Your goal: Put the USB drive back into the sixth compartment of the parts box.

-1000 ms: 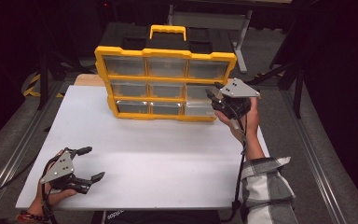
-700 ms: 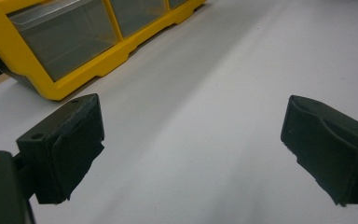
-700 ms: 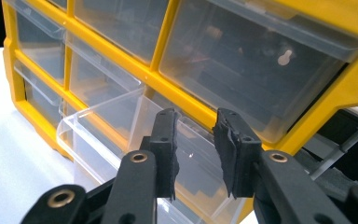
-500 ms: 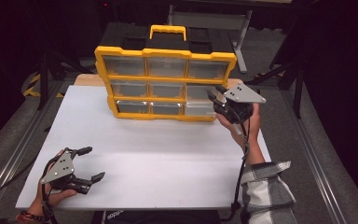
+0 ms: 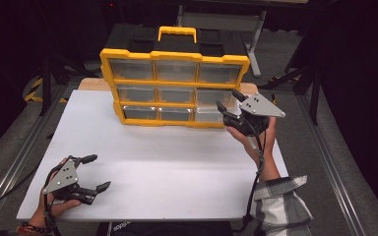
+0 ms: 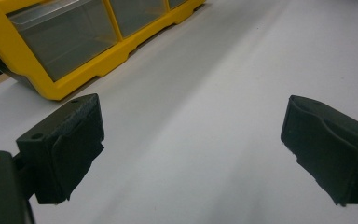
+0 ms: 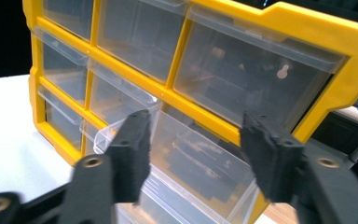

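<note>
A yellow organizer (image 5: 174, 59) with clear plastic drawers stands at the back of the white table (image 5: 177, 167). Its middle-right drawer (image 7: 191, 158) is pulled partly out toward me. My right gripper (image 5: 229, 100) is held right in front of that drawer. Its jaws have just been opening, and the drawer's front (image 5: 210, 98) lies between and behind them without the pads (image 7: 133, 154) pressing on it. At the near left of the table my left gripper (image 5: 100, 171) rests open with nothing between its jaws. The organizer's lower corner (image 6: 98, 65) shows ahead of the left gripper (image 6: 191, 121).
The organizer has a yellow carry handle (image 5: 177, 33) on top. Dark stands and frame legs (image 5: 310, 73) surround the table in the dim room. A person's plaid sleeve (image 5: 280, 206) comes in at the table's near right edge.
The right gripper's jaws have spread wider in front of the middle-right drawer, letting go of its front. The left gripper has stayed where it was.
</note>
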Action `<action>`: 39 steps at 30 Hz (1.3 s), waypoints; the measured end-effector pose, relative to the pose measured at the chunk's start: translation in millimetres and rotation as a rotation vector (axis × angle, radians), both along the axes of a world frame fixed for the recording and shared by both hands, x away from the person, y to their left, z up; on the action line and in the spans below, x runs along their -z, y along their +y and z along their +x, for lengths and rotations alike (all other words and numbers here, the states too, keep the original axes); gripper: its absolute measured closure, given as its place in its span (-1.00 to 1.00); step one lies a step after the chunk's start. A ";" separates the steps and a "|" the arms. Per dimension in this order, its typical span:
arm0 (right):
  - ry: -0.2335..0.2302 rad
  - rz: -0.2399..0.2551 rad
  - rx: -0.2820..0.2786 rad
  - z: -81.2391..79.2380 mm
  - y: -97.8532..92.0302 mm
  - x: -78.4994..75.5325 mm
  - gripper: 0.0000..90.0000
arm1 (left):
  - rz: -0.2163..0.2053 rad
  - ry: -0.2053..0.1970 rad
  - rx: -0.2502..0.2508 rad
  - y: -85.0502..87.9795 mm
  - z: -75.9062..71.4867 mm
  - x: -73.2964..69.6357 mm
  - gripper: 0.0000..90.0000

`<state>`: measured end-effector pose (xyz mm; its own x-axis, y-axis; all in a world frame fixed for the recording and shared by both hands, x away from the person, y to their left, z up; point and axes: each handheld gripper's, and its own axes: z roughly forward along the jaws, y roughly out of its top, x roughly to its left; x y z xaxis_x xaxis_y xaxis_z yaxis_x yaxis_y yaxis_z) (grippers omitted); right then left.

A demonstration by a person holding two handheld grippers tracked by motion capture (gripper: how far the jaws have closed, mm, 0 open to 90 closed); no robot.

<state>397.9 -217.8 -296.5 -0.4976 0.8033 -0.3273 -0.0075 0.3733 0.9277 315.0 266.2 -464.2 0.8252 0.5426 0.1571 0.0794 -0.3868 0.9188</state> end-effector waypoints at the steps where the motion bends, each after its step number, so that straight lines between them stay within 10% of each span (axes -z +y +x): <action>1: -0.003 0.005 -0.003 -0.8 0.1 0.2 -0.16 | -0.001 0.001 0.001 0.2 0.1 0.0 -0.85; 9: -0.002 0.017 0.017 -5.3 1.3 4.0 -0.65 | 0.000 0.000 0.003 -0.2 0.1 -0.2 -0.85; 39: -0.050 0.016 -0.073 -37.7 7.3 33.4 -0.30 | 0.003 -0.003 0.005 -0.7 -0.3 0.0 -0.85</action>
